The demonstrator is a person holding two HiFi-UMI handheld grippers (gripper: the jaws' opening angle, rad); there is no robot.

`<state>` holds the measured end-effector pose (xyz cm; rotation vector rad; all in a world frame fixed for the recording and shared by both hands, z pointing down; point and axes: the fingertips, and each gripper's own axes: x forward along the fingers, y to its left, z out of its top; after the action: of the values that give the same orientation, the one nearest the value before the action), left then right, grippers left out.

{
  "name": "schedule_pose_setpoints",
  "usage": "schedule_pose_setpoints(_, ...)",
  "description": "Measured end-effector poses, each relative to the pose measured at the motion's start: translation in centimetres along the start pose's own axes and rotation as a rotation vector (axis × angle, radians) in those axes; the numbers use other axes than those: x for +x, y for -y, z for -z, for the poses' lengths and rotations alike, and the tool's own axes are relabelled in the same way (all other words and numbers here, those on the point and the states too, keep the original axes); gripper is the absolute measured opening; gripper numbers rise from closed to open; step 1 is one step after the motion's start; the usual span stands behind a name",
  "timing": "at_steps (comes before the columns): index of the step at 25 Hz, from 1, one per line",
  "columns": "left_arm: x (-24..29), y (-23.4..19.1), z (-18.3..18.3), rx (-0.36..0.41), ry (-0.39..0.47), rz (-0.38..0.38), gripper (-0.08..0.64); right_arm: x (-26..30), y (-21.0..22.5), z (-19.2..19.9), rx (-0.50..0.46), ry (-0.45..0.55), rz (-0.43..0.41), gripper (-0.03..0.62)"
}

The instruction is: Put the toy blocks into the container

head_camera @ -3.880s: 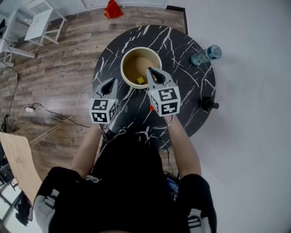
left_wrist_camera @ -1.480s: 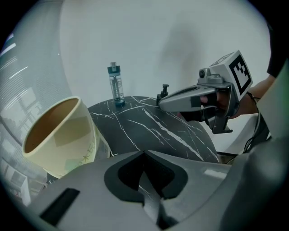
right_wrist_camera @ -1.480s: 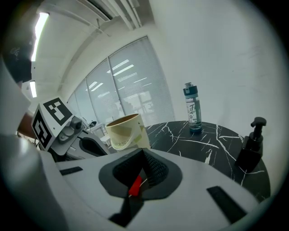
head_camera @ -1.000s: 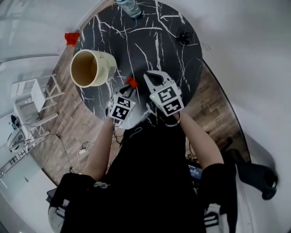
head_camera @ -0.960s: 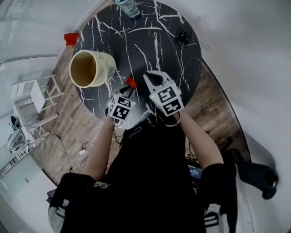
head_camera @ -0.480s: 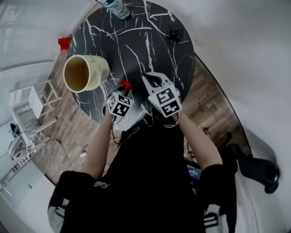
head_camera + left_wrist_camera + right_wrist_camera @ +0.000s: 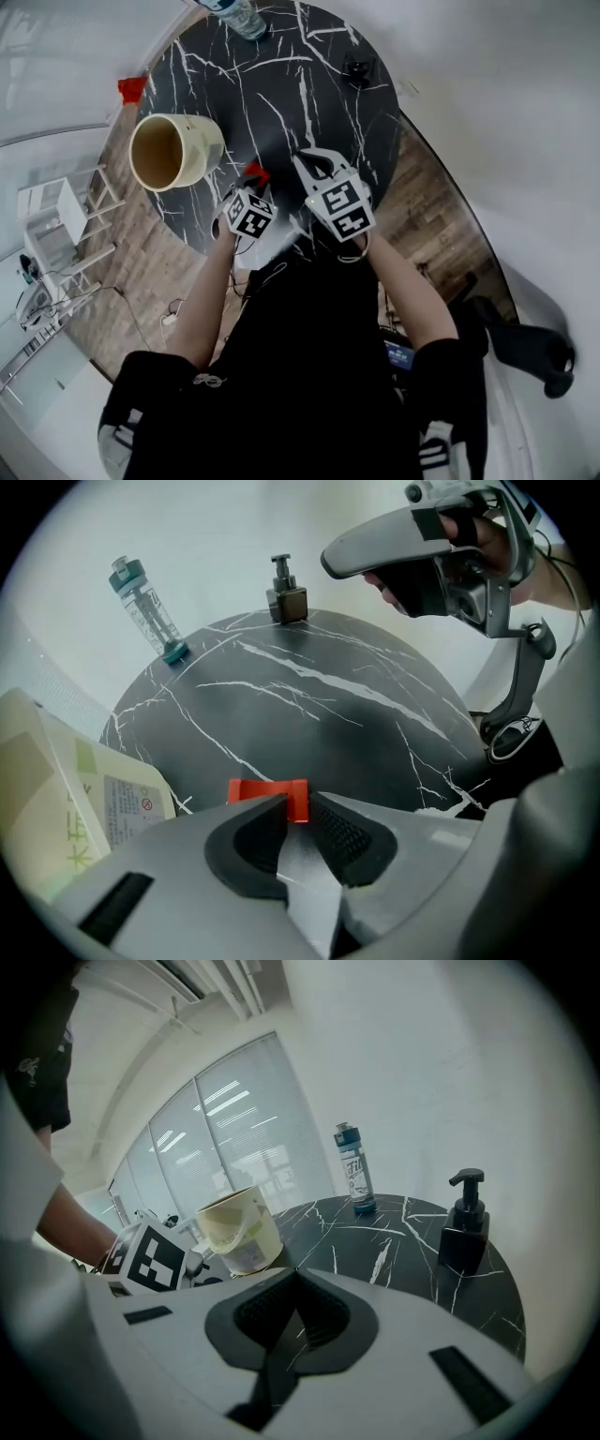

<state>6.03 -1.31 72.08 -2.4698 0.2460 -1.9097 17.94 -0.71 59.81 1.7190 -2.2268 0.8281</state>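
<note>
A red toy block (image 7: 254,172) (image 7: 267,792) lies near the front edge of the black marble table (image 7: 281,84). My left gripper (image 7: 252,186) (image 7: 297,803) is shut on the block's right end, pinching it at the jaw tips. The cream container (image 7: 174,150) (image 7: 239,1230) stands at the table's left edge, a short way from the block. My right gripper (image 7: 314,161) (image 7: 292,1274) hovers just right of the left one, shut with nothing in it. Its upper jaw also shows in the left gripper view, top right. The container's inside is not visible.
A clear water bottle (image 7: 234,14) (image 7: 145,611) (image 7: 354,1171) and a black pump dispenser (image 7: 359,68) (image 7: 286,594) (image 7: 464,1222) stand at the table's far side. A red object (image 7: 131,89) lies on the wooden floor beyond the container. White shelving (image 7: 61,216) stands at the left.
Several seconds ago the right gripper was over the container; both grippers now sit near the table's front edge. Over the last second the left gripper stays at the red block, barely moving.
</note>
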Motion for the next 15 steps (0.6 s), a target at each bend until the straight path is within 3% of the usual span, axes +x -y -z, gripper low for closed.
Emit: schedule_pose_setpoints(15,-2.8,-1.4,-0.5,-0.07,0.092,-0.042,0.057,0.5,-1.7,-0.4,-0.034,-0.004,-0.032,-0.003)
